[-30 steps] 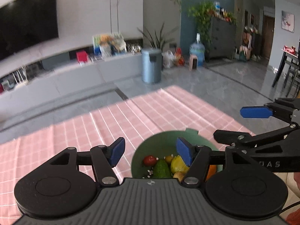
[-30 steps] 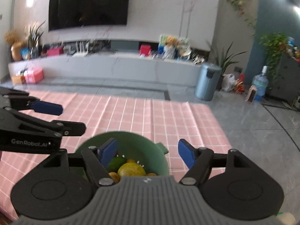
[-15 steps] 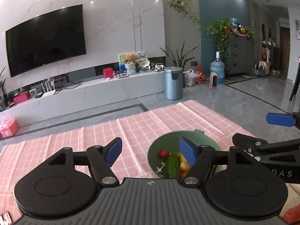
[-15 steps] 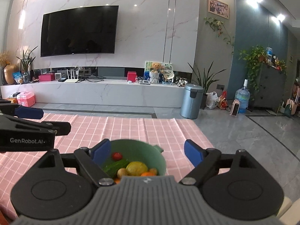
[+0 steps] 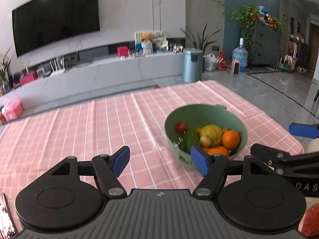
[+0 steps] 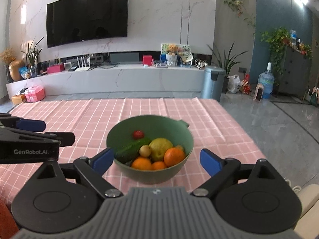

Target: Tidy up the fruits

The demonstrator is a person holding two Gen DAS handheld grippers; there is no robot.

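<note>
All the fruit lay heaped in the round green plastic bowl (image 6: 149, 153) on the pink checked tablecloth (image 5: 79, 131), so the gathering looked done, as far as I could judge. The right gripper (image 6: 157, 160) was opening, the bowl ahead between its fingers, untouched. The left gripper (image 5: 159, 162) stood wide and empty, the bowl beyond its right finger.
</note>
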